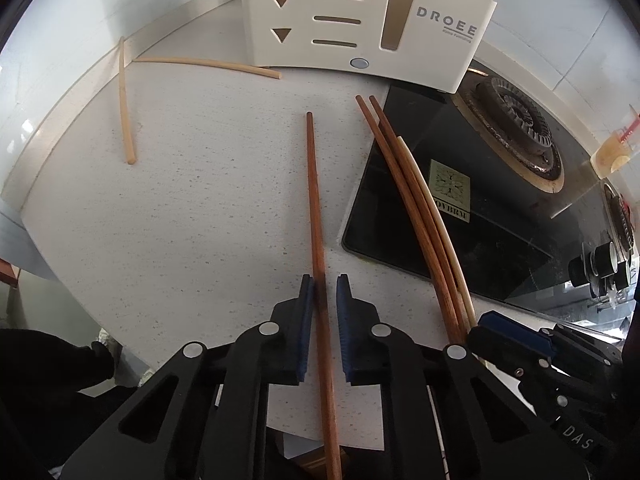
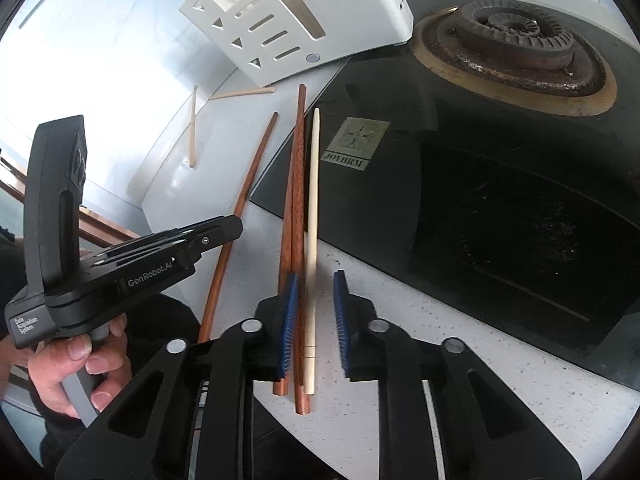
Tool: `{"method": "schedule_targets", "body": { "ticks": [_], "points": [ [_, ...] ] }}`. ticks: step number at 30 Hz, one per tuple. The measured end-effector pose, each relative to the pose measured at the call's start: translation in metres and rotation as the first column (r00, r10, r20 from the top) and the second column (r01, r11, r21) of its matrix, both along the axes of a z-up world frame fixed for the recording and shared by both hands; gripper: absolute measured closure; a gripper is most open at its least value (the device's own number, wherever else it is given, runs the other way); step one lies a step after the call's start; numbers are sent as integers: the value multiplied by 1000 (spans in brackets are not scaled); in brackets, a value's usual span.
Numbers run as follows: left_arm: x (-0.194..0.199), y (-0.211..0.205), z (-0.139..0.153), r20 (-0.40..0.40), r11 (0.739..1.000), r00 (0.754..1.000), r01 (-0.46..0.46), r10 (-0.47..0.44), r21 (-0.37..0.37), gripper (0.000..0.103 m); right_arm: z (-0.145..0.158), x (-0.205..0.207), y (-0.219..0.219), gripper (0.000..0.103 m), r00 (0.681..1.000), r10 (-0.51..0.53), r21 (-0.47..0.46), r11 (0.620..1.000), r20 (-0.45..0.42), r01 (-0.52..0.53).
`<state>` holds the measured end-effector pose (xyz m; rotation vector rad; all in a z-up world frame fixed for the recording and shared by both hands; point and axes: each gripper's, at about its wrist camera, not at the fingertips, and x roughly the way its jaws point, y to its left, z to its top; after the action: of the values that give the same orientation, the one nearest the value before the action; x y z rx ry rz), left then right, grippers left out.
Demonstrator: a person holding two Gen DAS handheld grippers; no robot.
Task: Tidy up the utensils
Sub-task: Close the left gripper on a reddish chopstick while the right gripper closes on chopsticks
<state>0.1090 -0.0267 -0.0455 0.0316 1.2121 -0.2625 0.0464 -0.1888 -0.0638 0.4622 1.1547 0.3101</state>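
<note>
Left wrist: left gripper (image 1: 325, 320), jaws narrowed around one brown chopstick (image 1: 316, 208), pads not visibly pressing. Rack (image 1: 340, 20) at 12 o'clock; two pale sticks (image 1: 125, 104) loose at 10.

Right wrist: right gripper (image 2: 314, 320) straddles a three-stick bundle (image 2: 298, 200), right pad clear. Nearly all remains unsorted.

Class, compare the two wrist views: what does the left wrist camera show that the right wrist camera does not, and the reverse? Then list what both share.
Only the left wrist view shows the stove knobs and a clear cup with red markings. Only the right wrist view shows a person's hand. Both show the white DROEE holder, the burner, the JOVBRM sticker, dark chopsticks and pale chopsticks.
</note>
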Motion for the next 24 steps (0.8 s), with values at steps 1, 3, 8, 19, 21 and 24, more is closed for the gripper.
{"method": "schedule_targets", "body": {
  "ticks": [1, 3, 8, 19, 21, 24],
  "points": [
    [0, 0, 0, 0, 1000, 1000, 1, -1, 0, 95, 0, 0, 0, 90, 1000, -2, 2, 1000, 0, 2],
    [0, 1, 0, -6, 1000, 1000, 7, -7, -9, 96, 0, 1, -1, 92, 1000, -10, 5, 1000, -2, 10],
    [0, 0, 0, -11, 1000, 1000, 16, -16, -7, 96, -5, 1, 0, 96, 1000, -6, 8, 1000, -14, 6],
    [2, -10, 2, -22, 996, 998, 62, -61, 62, 95, -6, 3, -6, 97, 1000, -23, 32, 999, -14, 23],
    [2, -12, 2, -14, 994, 998, 70, -69, 83, 95, -7, 3, -6, 97, 1000, -20, 32, 999, -14, 21],
    [0, -20, 2, -2, 986, 996, 91, -91, 140, 95, -7, 3, -5, 97, 1000, -17, 35, 999, -16, 18]
  ]
}}
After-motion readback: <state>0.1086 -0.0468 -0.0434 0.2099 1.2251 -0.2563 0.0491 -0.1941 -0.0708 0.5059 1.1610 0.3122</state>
